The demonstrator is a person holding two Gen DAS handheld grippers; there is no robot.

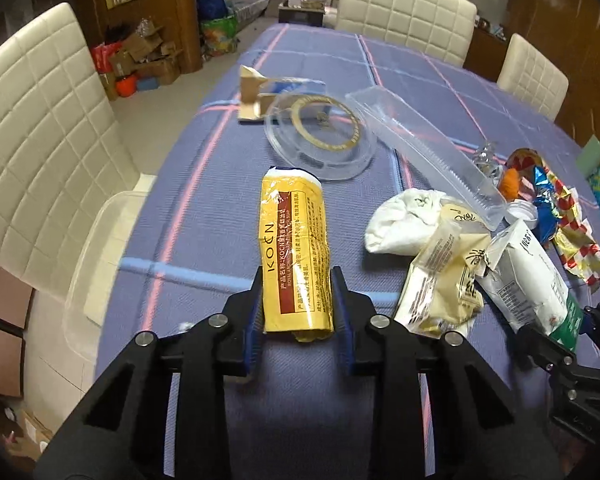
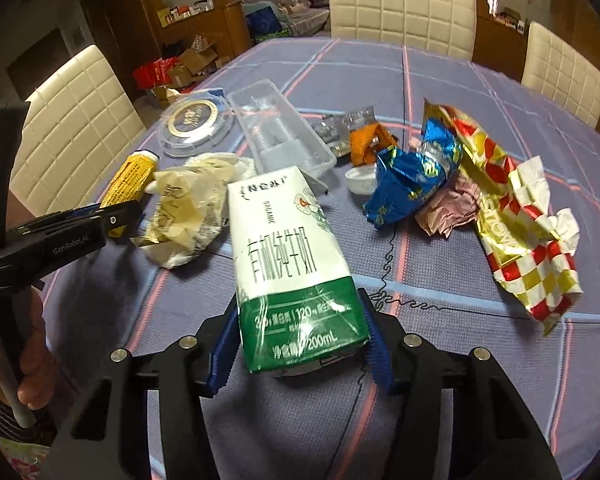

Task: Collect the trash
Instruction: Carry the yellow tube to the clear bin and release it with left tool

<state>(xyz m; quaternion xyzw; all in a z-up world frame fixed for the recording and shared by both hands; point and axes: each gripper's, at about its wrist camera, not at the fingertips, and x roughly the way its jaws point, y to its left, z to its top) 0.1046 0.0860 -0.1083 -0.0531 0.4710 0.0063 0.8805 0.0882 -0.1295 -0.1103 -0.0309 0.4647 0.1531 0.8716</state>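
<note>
My left gripper (image 1: 296,280) is clenched on the yellow wrapper (image 1: 294,248) — both blue pads (image 1: 340,300) press against its near end, while the rest of it lies out along the tablecloth (image 1: 220,168) away from me. My right gripper (image 2: 300,320) grasps the milk carton (image 2: 288,256) by its green bottom end, one pad on each side; the carton tilts up and away over the cloth.

Between the two sits a crumpled cream bag (image 2: 188,208), just beside the carton, with a white wad (image 1: 400,220) behind it. Farther off lie a round clear lid (image 1: 324,136) with a gold ring on it and a long clear tray (image 2: 280,132), the tray's near end reaching over toward the wad. Beyond the lid stands a small folded piece of card (image 1: 254,94).

To the right of the carton is a heap — a blue foil bag (image 2: 412,184), a red-and-gold checked wrapper (image 2: 520,224), an orange scrap (image 2: 368,140) and a white cap (image 2: 360,180), all touching or nearly so. A thin black thread (image 2: 388,264) wriggles across the cloth near my right pad.

White padded chairs (image 1: 40,140) ring the table. A clear plastic bin (image 1: 100,264) sits off the table's left edge, beside the chair there.
</note>
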